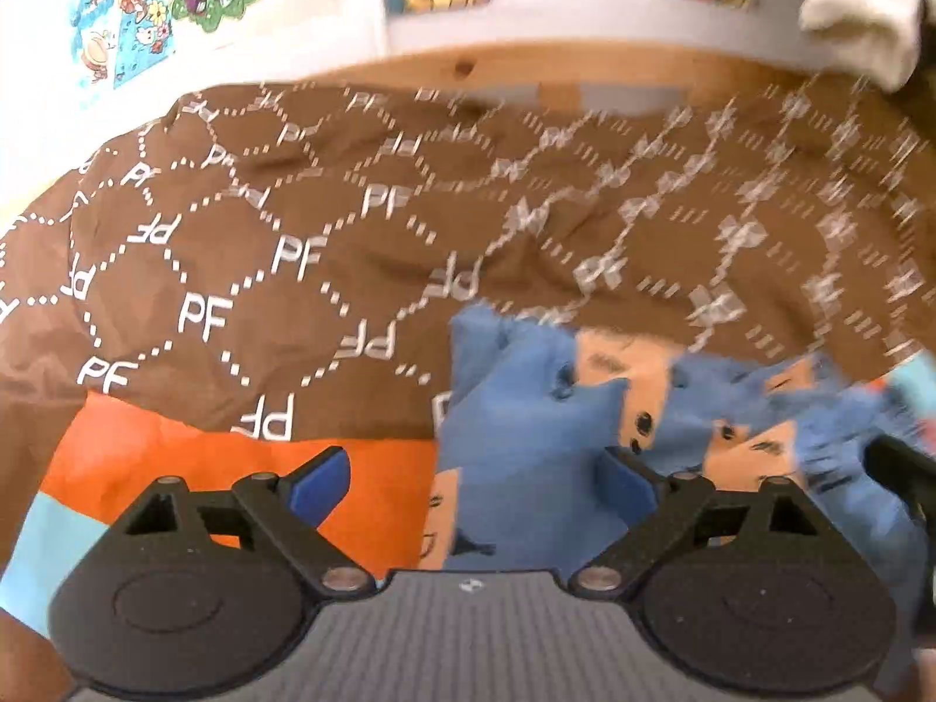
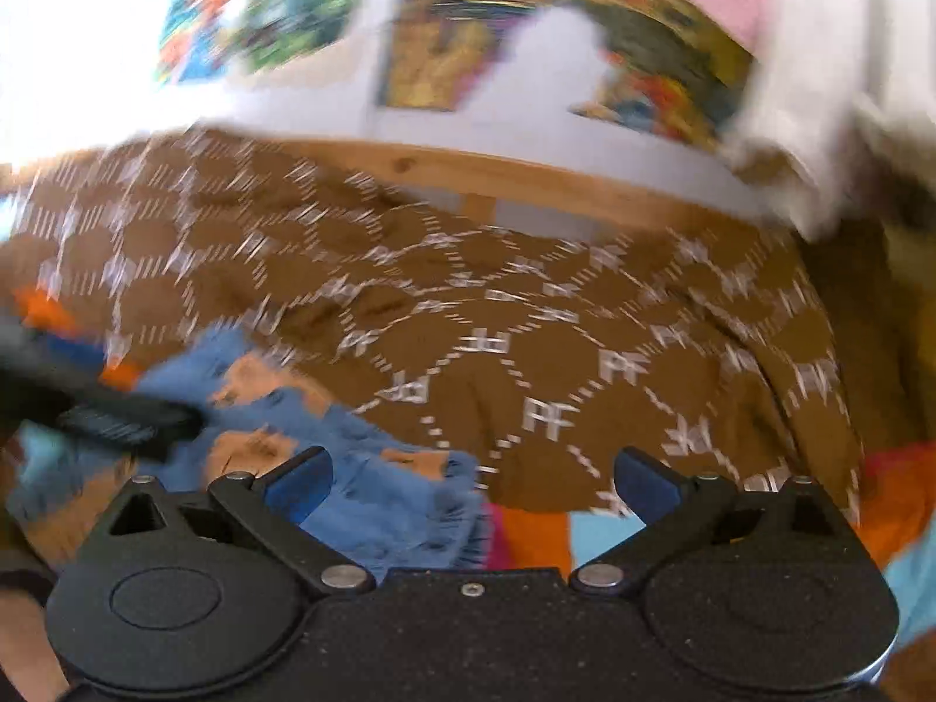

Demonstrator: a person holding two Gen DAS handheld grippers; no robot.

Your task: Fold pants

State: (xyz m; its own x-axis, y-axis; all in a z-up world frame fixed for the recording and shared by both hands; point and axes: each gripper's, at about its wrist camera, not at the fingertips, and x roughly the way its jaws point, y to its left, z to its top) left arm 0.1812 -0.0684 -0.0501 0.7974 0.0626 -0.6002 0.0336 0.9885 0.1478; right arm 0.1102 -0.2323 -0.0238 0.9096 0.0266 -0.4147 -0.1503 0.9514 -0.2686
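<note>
Brown bedspread [image 1: 281,245], one pants [image 1: 526,398]

- The pants [image 1: 515,421] are blue, printed with peach-tan patches bearing small dark marks.
- The blanket [image 1: 304,245] is brown, crossed by white dotted hexagon lines with white "PF" letters.
- The sheet [image 1: 175,456] under it shows blocks of orange and light blue; the right wrist view adds a pink strip [image 2: 497,532].
- The bed frame [image 1: 468,67] is light natural wood with a dark knot.
- The wall pictures [image 1: 128,6] are multicoloured cartoons in blue, green, yellow and orange.
- Each hand-held gripper, left [image 1: 479,488] and right [image 2: 474,485], is black with blue pads.
</note>
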